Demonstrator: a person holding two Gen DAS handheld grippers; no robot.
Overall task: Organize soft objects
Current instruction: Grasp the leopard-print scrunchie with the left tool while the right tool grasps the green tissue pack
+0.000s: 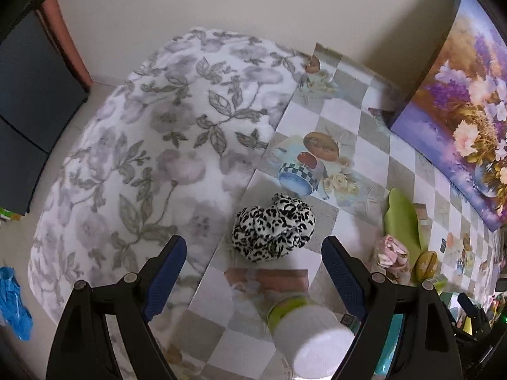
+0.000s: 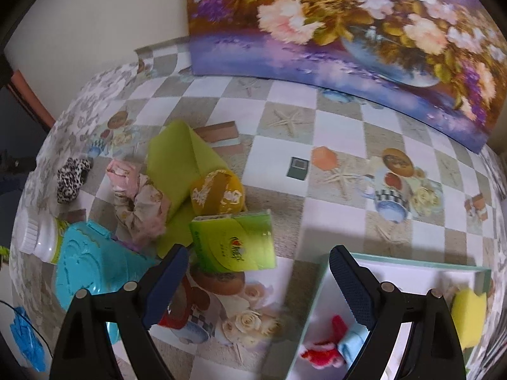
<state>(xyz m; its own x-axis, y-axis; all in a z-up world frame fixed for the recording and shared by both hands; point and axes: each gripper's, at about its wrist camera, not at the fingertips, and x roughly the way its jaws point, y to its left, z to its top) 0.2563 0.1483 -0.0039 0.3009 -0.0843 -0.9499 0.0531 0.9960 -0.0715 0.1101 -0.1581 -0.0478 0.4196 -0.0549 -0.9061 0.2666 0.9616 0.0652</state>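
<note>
Layout of the table [image 2: 285, 120]. A scrunchie [image 1: 273, 225] lay near the cloth's left edge, beside a blanket [image 1: 142, 145]. To its right sat a crumpled fabric piece [image 2: 139, 202] against a folded mat [image 2: 171, 161]. A tissue pack [image 2: 234, 240] lay in front of them. A tray [image 2: 412, 269] at right held a sponge [image 2: 465, 313]. A painting [image 2: 348, 31] stood behind.

The leopard-print scrunchie [image 1: 273, 228] looks like soft cloth, and the flowered blanket [image 1: 133, 145] looks fluffy. The checked tablecloth [image 2: 285, 171] is smooth, slightly glossy.

Scrunchie [image 1: 273, 228]: black-and-white leopard spots. Blanket [image 1: 142, 145]: white, grey-green leaves, mauve blooms. Tablecloth [image 2: 285, 171]: beige-white checks (starfish prints). Tissue pack [image 2: 236, 242]: lime green. Sponge [image 2: 468, 316]: yellow.
</note>
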